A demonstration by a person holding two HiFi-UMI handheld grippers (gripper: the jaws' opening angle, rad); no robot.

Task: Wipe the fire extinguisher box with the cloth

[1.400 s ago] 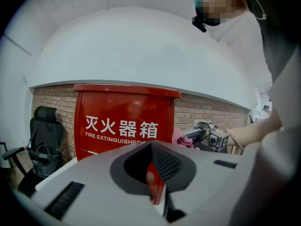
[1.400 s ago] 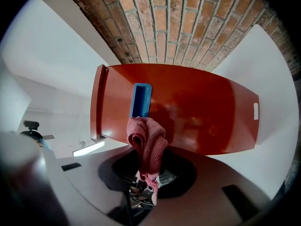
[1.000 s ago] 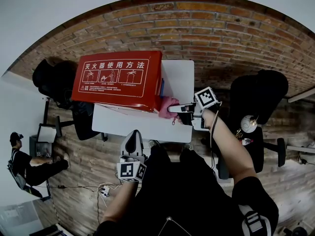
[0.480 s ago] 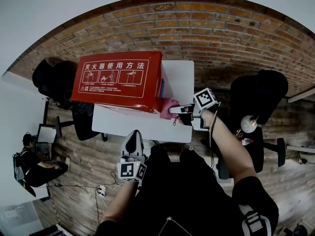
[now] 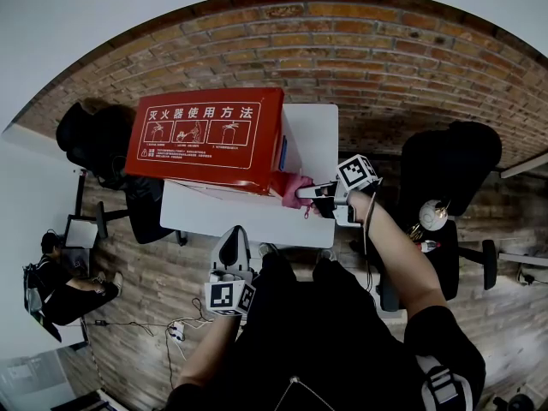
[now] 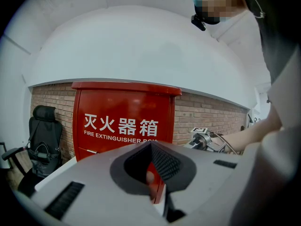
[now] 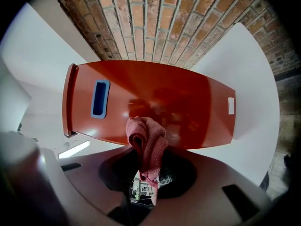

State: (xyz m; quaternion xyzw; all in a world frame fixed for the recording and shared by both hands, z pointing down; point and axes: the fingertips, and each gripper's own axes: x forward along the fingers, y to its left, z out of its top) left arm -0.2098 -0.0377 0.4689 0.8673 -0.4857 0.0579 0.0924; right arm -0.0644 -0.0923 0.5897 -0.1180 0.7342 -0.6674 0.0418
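The red fire extinguisher box (image 5: pixel 205 139) stands on a white table (image 5: pixel 310 131), with white lettering on its front (image 6: pixel 123 119). My right gripper (image 5: pixel 310 192) is shut on a pink cloth (image 5: pixel 294 187) and holds it against the box's right side near the front corner. In the right gripper view the bunched cloth (image 7: pixel 146 142) rises from my right gripper (image 7: pixel 146 171) before the glossy red side panel (image 7: pixel 188 102) with its blue handle recess (image 7: pixel 100 98). My left gripper (image 5: pixel 232 236) hangs shut and empty below the table's front edge, pointing at the box (image 6: pixel 153 147).
Black office chairs stand at the table's left (image 5: pixel 94 139) and right (image 5: pixel 449 165). A brick wall (image 5: pixel 342 41) runs behind. A person (image 5: pixel 51 281) sits on the wooden floor at far left, near cables and a power strip (image 5: pixel 175 330).
My right gripper and the cloth have shifted only very slightly against the box's side. The person on the floor has moved lower. The left gripper has stayed still.
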